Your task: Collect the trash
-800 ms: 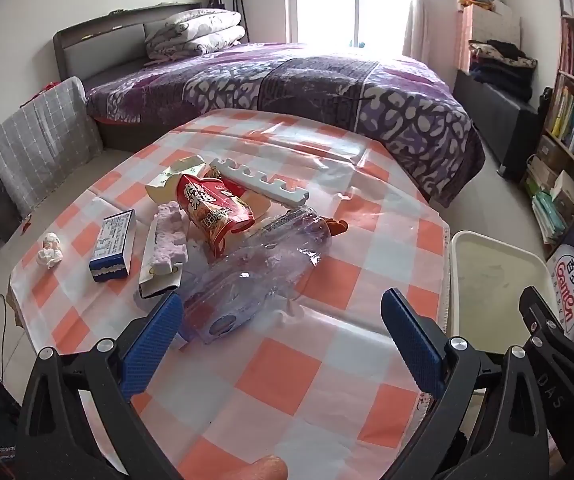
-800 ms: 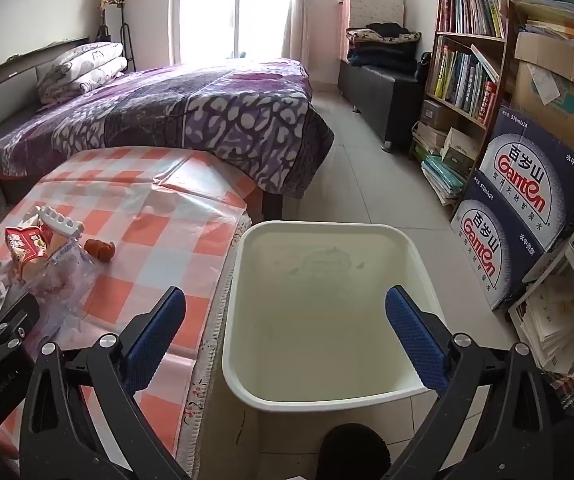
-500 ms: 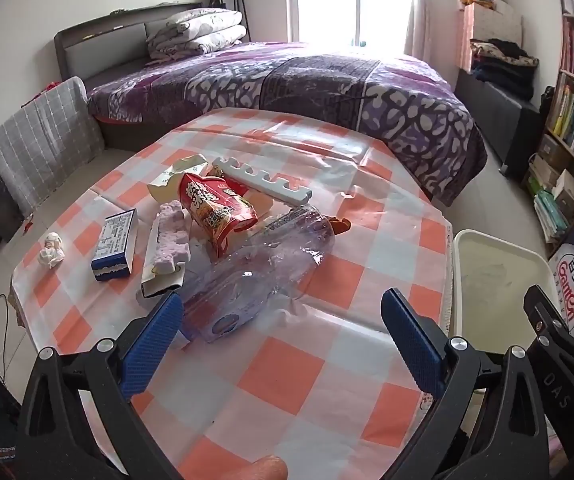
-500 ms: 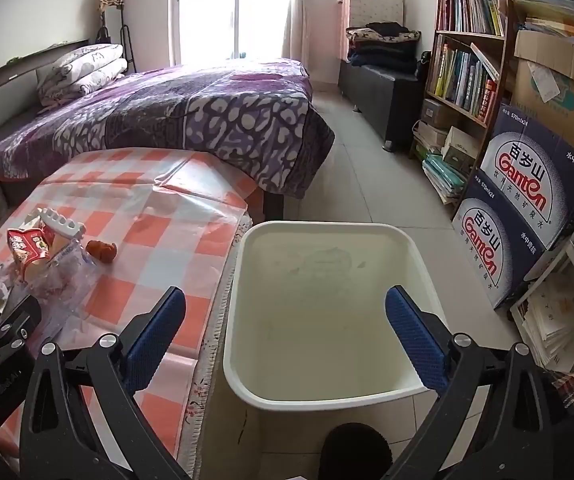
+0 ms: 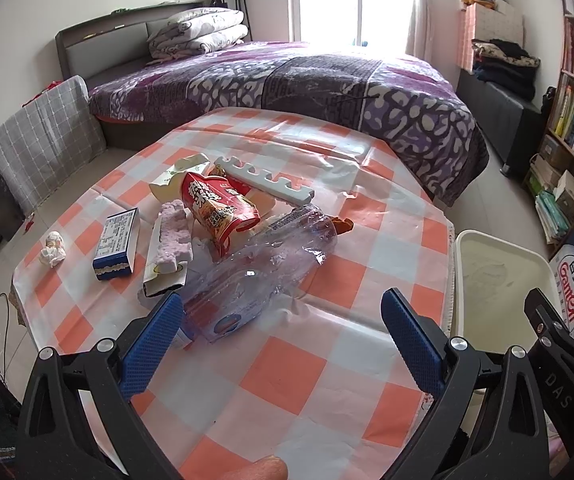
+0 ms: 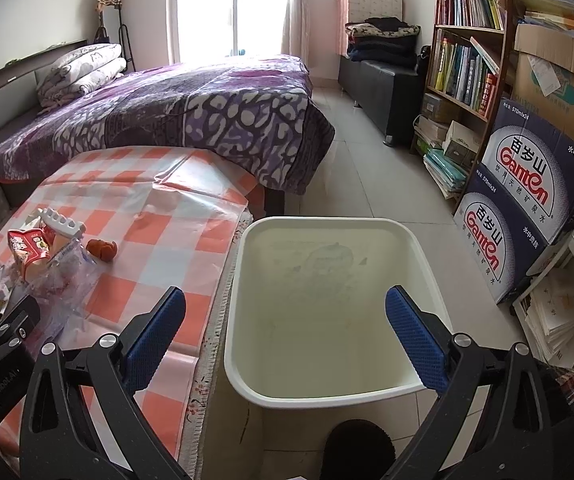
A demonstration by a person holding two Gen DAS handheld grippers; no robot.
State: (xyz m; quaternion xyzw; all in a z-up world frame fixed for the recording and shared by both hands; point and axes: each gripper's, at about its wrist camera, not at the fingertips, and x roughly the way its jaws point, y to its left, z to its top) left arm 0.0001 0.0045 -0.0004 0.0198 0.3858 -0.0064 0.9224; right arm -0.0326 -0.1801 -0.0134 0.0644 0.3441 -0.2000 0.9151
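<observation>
A crushed clear plastic bottle (image 5: 263, 268) lies on the checked table (image 5: 287, 380), just beyond my open, empty left gripper (image 5: 283, 340). Behind it lie a red snack bag (image 5: 215, 208), a pink foam piece (image 5: 173, 236) on a carton, a blue and white box (image 5: 116, 243), a crumpled tissue (image 5: 52, 248), a white comb-like strip (image 5: 265, 179) and a small brown scrap (image 5: 343, 225). The white bin (image 6: 335, 304) stands right of the table, empty. My right gripper (image 6: 287, 340) is open and empty over the bin's near rim.
A purple bed (image 5: 307, 80) stands behind the table. Bookshelves (image 6: 471, 60) and Ganten water cartons (image 6: 523, 196) line the right wall. A grey checked cushion (image 5: 43, 136) leans at the left. The bin also shows in the left wrist view (image 5: 499, 276).
My left gripper has drawn back slightly from the trash pile. The right gripper and bin have hardly moved.
</observation>
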